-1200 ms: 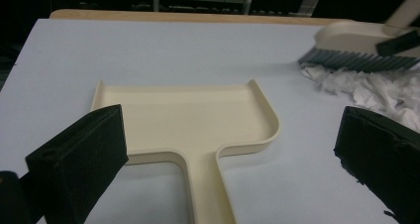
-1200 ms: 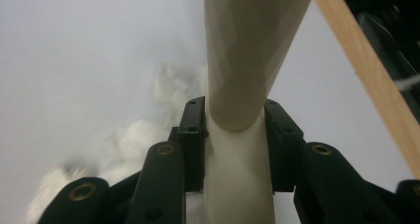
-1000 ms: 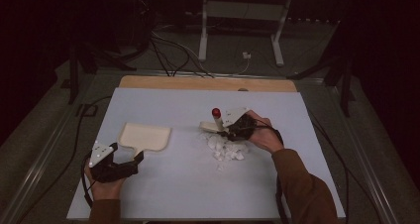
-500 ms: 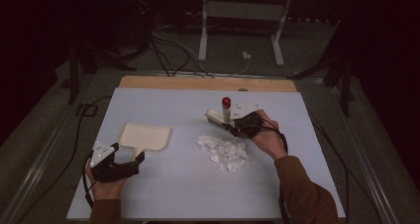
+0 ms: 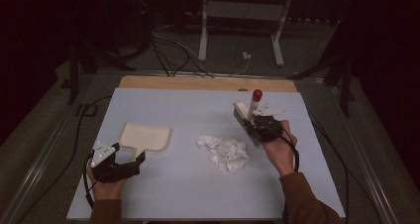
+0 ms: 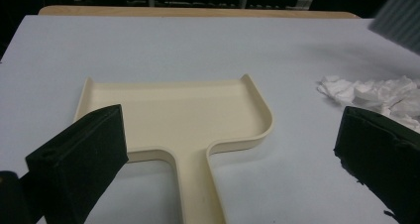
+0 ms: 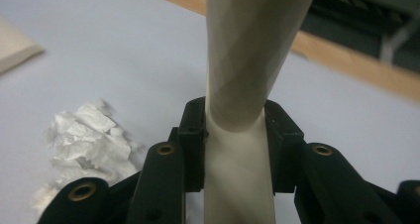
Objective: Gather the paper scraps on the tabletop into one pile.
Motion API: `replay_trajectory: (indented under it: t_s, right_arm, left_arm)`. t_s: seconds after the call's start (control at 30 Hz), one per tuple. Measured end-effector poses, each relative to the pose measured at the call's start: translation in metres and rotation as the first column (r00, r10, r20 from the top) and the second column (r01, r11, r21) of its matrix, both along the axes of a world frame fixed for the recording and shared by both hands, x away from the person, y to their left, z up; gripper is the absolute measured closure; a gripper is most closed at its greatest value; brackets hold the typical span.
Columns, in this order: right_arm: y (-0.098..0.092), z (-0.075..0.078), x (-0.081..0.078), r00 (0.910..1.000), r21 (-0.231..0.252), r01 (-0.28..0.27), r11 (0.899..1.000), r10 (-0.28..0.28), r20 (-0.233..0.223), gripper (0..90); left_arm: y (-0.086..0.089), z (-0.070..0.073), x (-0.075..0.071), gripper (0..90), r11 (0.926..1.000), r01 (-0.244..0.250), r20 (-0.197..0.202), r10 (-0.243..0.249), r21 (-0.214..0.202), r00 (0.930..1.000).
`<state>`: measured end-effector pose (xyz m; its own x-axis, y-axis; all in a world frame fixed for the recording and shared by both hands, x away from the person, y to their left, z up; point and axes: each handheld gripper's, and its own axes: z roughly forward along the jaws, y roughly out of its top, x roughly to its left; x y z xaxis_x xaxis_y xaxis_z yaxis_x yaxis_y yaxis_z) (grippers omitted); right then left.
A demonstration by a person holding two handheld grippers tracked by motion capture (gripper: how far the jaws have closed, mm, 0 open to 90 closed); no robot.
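A cream dustpan (image 5: 145,136) lies flat at the table's left. Its handle points at my left gripper (image 5: 126,159), which is open. In the left gripper view the dustpan's handle (image 6: 198,184) runs between the wide-apart jaws without touching them. A pile of crumpled white paper (image 5: 225,152) sits mid-table. My right gripper (image 5: 257,127) is shut on a cream brush (image 5: 246,110) with a red tip, lifted behind and to the right of the pile. In the right gripper view the pads (image 7: 193,135) clamp the brush handle (image 7: 247,60), with the paper (image 7: 89,135) lower left.
The pale blue table top (image 5: 198,199) ends in a wooden strip (image 5: 198,83) at its far edge. Cables and a metal stand (image 5: 237,30) lie on the floor beyond. Brush bristles (image 6: 398,16) show in the left gripper view's top right corner, above the paper (image 6: 376,95).
My right gripper has carried the brush up and away from the paper pile toward the far right, uncovering the pile. The left gripper and the dustpan have stayed put.
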<state>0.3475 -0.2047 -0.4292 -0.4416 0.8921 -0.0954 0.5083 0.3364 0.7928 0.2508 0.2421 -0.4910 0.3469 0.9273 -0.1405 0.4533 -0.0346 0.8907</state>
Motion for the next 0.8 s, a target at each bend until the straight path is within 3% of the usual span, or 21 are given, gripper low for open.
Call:
replay_trajectory:
  t_s: [0.07, 0.2, 0.33, 0.43, 0.53, 0.8]
  right_arm:
    - [-0.002, -0.004, -0.008, 0.9986, 0.015, 0.046, 0.999, -0.045, -0.029, 67.2]
    - [0.000, -0.010, -0.021, 0.9907, -0.044, 0.124, 0.991, -0.126, -0.052, 67.2]
    - [0.011, -0.016, -0.032, 0.9663, -0.107, 0.228, 0.968, -0.238, -0.097, 67.2]
    - [0.024, -0.025, -0.039, 0.9617, -0.144, 0.233, 0.962, -0.249, -0.113, 67.2]
    - [0.036, -0.028, -0.043, 0.9548, -0.128, 0.262, 0.957, -0.276, -0.110, 67.3]
    - [0.069, -0.030, -0.042, 0.9598, -0.087, 0.243, 0.966, -0.252, -0.123, 67.3]
  left_arm:
    - [-0.001, 0.000, 0.000, 0.7, 1.0000, 0.000, -0.001, 0.000, 0.001, 1.0000]
    - [-0.001, 0.000, 0.000, 0.7, 1.0000, 0.002, 0.001, -0.002, 0.002, 1.0000]
    - [-0.002, 0.000, 0.000, 0.7, 1.0000, 0.002, 0.000, -0.002, 0.004, 1.0000]
    - [-0.002, 0.000, -0.001, 0.7, 1.0000, 0.003, 0.000, -0.003, 0.006, 1.0000]
    - [-0.001, 0.000, -0.001, 0.7, 1.0000, 0.001, 0.001, -0.001, 0.003, 1.0000]
    - [0.000, 0.001, -0.001, 0.7, 1.0000, 0.000, 0.003, 0.000, -0.001, 1.0000]
